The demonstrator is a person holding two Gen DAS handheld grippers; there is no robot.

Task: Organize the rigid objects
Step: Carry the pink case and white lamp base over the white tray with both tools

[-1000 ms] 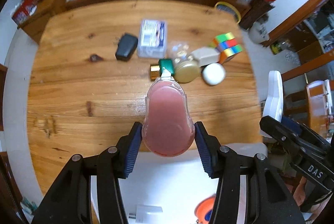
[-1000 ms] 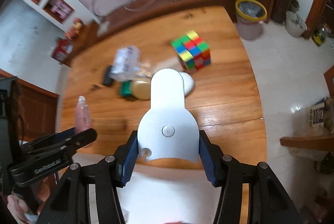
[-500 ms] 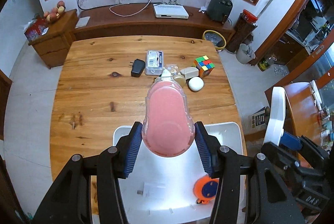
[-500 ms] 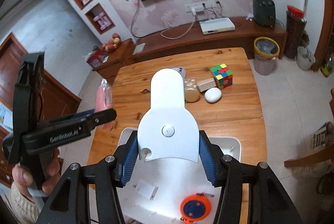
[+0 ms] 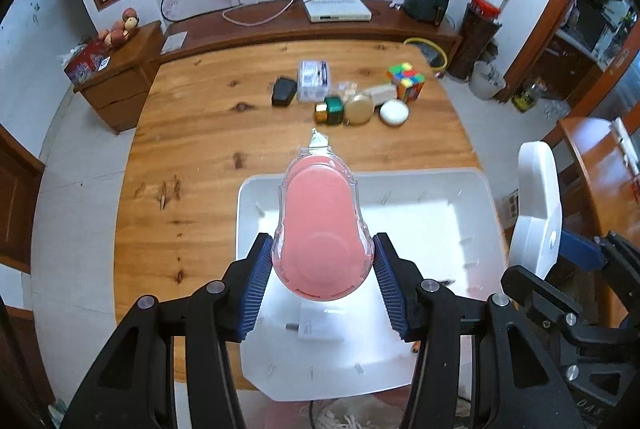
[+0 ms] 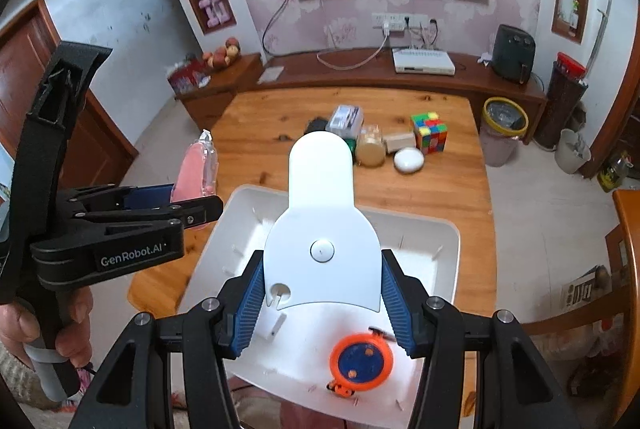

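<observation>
Already two pieces hang over the white bin (image 5: 472, 189).
Left gripper (image 5: 323, 269) clamps the pink dispenser (image 5: 323, 229), right gripper (image 6: 322, 293) the white holder (image 6: 322, 225); orange reel (image 6: 362, 357) binned, six items (image 5: 360, 105) remain near the worktop's far edge.

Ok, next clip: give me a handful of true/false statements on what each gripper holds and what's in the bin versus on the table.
1. The left gripper is shut on the pink correction-tape dispenser. True.
2. The right gripper is empty. False: it is shut on a flat white plastic piece.
3. The orange and blue disc lies inside the white bin. True.
4. The colour cube is in the bin. False: it stands on the wooden table.
5. The white oval case lies on the table. True.
</observation>
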